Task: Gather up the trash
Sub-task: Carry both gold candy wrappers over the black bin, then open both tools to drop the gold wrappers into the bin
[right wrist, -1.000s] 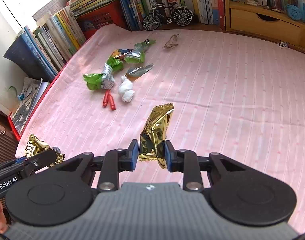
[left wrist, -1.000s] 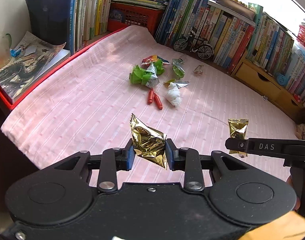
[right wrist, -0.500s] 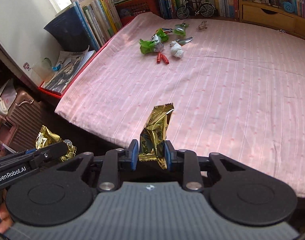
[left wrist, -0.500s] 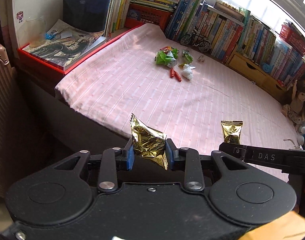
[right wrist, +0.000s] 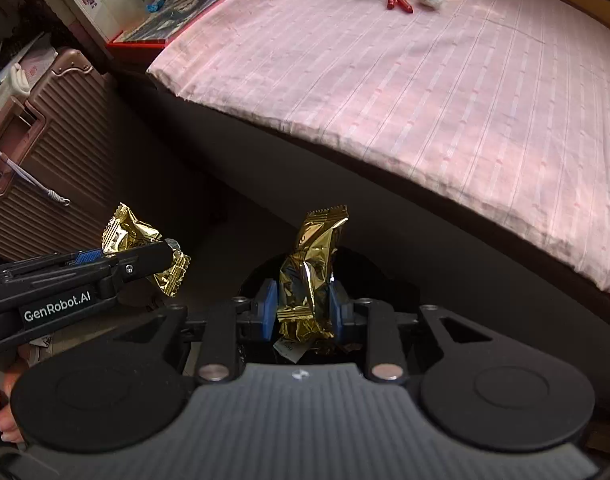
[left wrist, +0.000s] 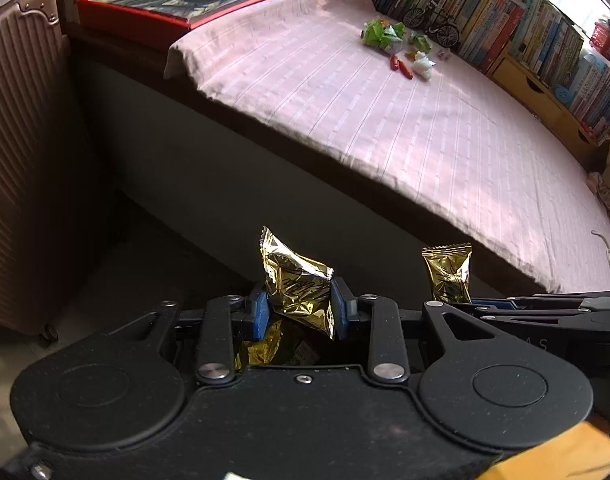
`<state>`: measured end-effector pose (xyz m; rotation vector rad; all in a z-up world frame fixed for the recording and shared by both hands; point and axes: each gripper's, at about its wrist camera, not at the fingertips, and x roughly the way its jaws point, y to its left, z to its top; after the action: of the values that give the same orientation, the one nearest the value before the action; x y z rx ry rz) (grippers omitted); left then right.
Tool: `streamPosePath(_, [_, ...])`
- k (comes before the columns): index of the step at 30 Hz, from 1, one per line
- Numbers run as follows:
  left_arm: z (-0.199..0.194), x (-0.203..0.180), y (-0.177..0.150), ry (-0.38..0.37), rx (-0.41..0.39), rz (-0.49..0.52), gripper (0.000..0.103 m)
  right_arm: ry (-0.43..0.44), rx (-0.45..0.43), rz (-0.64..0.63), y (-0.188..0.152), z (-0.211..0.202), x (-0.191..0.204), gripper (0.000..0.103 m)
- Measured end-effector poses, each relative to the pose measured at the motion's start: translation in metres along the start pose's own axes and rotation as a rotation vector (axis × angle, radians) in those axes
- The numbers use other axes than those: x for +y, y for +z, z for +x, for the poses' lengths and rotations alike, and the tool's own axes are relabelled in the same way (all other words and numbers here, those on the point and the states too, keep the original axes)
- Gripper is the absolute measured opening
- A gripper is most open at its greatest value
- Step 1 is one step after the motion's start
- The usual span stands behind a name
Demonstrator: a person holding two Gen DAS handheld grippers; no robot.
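My left gripper (left wrist: pixel 300 306) is shut on a crumpled gold foil wrapper (left wrist: pixel 295 280), seen too in the right wrist view as a gold wrapper (right wrist: pixel 133 236) at the left. My right gripper (right wrist: pixel 302 306) is shut on a second, longer gold wrapper (right wrist: pixel 311 268), which shows as a gold wrapper (left wrist: pixel 447 272) at the right of the left wrist view. Both grippers hang off the bed's near edge, above the dark round mouth of a bin (right wrist: pixel 369 272) on the floor with more wrappers (left wrist: pixel 261 350) inside. A pile of trash (left wrist: pixel 397 46) lies far off on the pink bedsheet (left wrist: pixel 385 120).
A pink ribbed suitcase (left wrist: pixel 21 160) stands on the floor at the left. A red tray with magazines (left wrist: pixel 153 4) borders the bed's head. Books (left wrist: pixel 545 36), a toy bicycle (left wrist: pixel 431 24) and a wooden drawer unit (left wrist: pixel 525 84) line the far side. The bed's dark side panel (left wrist: pixel 225 184) is close ahead.
Both grippers have pulled back from over the sheet, past the bed's edge and lower, each keeping its gold wrapper. The trash pile now looks far away; the floor, suitcase and bin have come into view.
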<state>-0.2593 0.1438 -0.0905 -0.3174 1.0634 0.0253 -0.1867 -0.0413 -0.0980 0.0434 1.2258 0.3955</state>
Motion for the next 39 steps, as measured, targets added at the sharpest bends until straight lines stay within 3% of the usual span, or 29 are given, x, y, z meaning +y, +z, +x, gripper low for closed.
streamPosePath(13, [0.063, 0.024, -0.029, 0.03, 0.155, -0.009, 0.03, -0.023, 0.134, 0.039, -0.027, 0.055, 0.001, 0.034])
streamPosePath(23, [0.105, 0.027, -0.041, -0.005, 0.193, 0.011, 0.03, -0.06, 0.187, 0.065, -0.027, 0.086, -0.016, 0.037])
streamPosePath(30, [0.17, 0.037, -0.063, 0.007, 0.253, -0.005, 0.031, -0.084, 0.235, 0.044, -0.04, 0.139, -0.026, 0.039])
streamPosePath(31, [0.175, 0.038, -0.066, 0.007, 0.254, -0.008, 0.037, -0.084, 0.244, 0.048, -0.041, 0.147, -0.027, 0.043])
streamPosePath(32, [0.18, 0.04, -0.07, 0.008, 0.255, -0.009, 0.05, -0.087, 0.245, 0.046, -0.043, 0.153, -0.029, 0.05])
streamPosePath(34, [0.187, 0.038, -0.074, 0.018, 0.251, -0.005, 0.062, -0.097, 0.24, 0.025, -0.047, 0.159, -0.03, 0.064])
streamPosePath(39, [0.198, 0.035, -0.086, 0.039, 0.254, 0.009, 0.074, -0.108, 0.241, 0.021, -0.05, 0.167, -0.036, 0.07])
